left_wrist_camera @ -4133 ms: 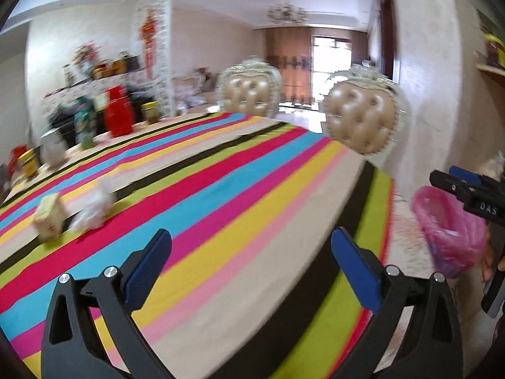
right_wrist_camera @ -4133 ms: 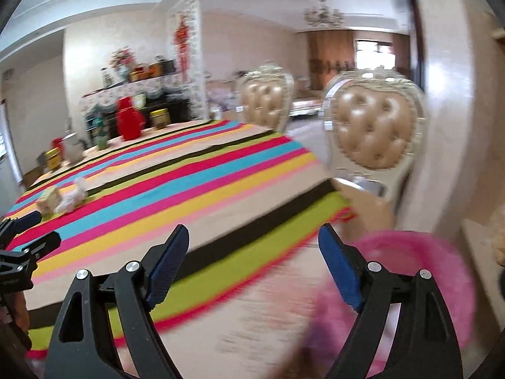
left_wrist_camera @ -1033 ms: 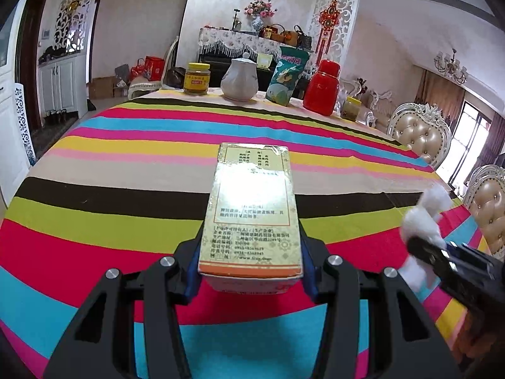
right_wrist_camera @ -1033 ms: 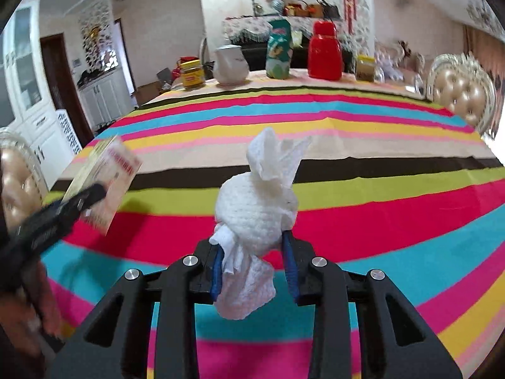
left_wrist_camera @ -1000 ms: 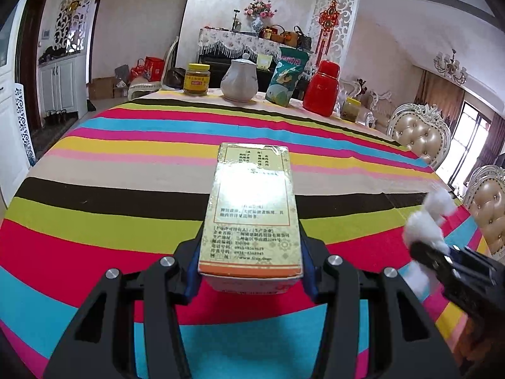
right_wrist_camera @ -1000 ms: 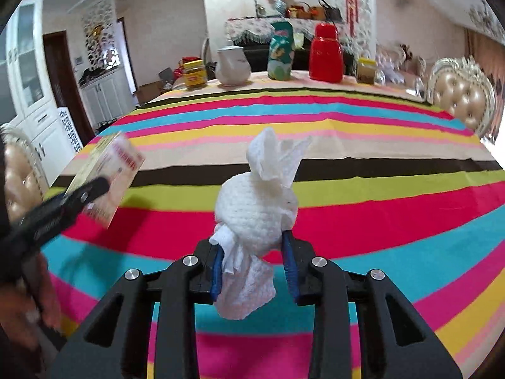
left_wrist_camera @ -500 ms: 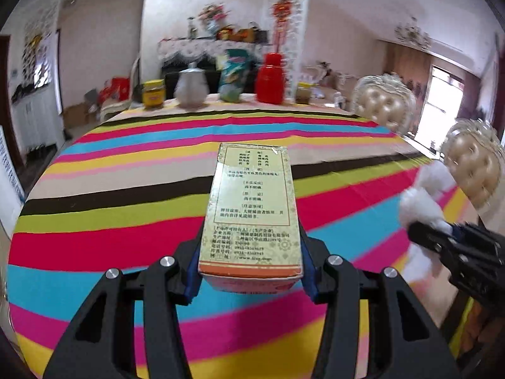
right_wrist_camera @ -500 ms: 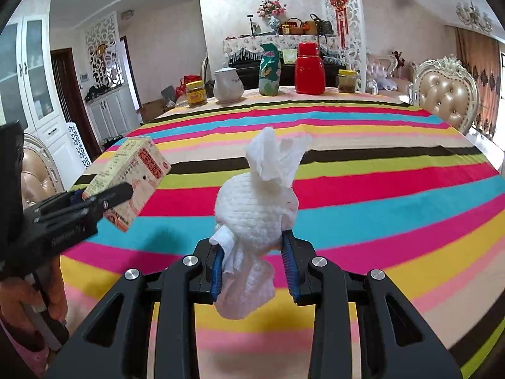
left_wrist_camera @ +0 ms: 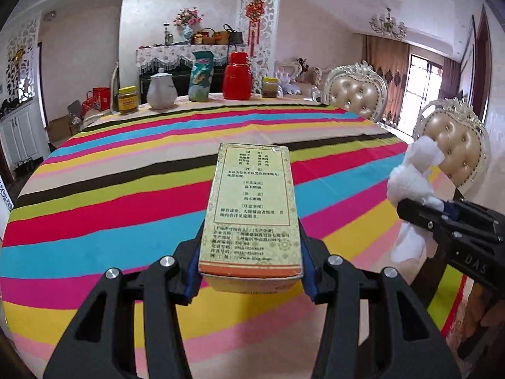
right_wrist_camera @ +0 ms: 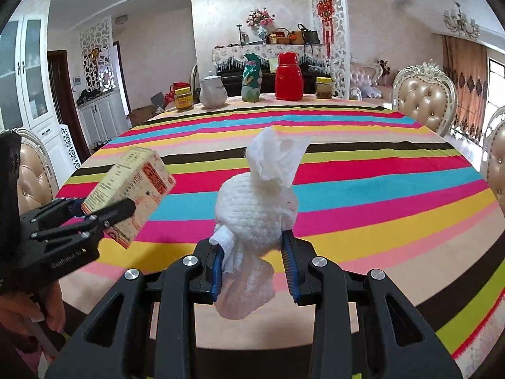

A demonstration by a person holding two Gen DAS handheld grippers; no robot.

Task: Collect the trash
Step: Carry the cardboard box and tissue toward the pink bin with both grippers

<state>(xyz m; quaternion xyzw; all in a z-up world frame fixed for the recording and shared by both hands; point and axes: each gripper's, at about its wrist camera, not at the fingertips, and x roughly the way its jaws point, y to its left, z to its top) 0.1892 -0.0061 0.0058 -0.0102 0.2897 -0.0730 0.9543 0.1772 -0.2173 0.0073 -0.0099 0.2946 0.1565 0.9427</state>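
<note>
- Left claw (left_wrist_camera: 251,271) clamped on the box (left_wrist_camera: 252,208): pads pinch its near end on both sides, the rest sticks out ahead of the claw, clear above the desk (left_wrist_camera: 94,195).
- Right claw (right_wrist_camera: 255,263) clamped on the tissue (right_wrist_camera: 257,205): wad bulges up and forward past the pads, a loose tail hangs just below them.
- In the left view the right claw sits off to the right, level with the box, tissue in its tip. In the right view the left claw sits to the left, box tilted in its pads. The two are well apart, not touching.
- Pickup looks done: both trash items are lifted, and the striped cloth ahead of both claws shows no other loose litter.
- Far edge of the desk, well ahead of both claws: jars (right_wrist_camera: 184,98), pot (right_wrist_camera: 213,92), bag (right_wrist_camera: 251,77), red flask (right_wrist_camera: 288,75). They stand upright in a row and read as household goods, not trash.
- Left to do: drop both items in a bin. No bin in either view, so I can't say how near it is.
- Risk: the tissue is held by its middle only, and the tail may snag on release.
</note>
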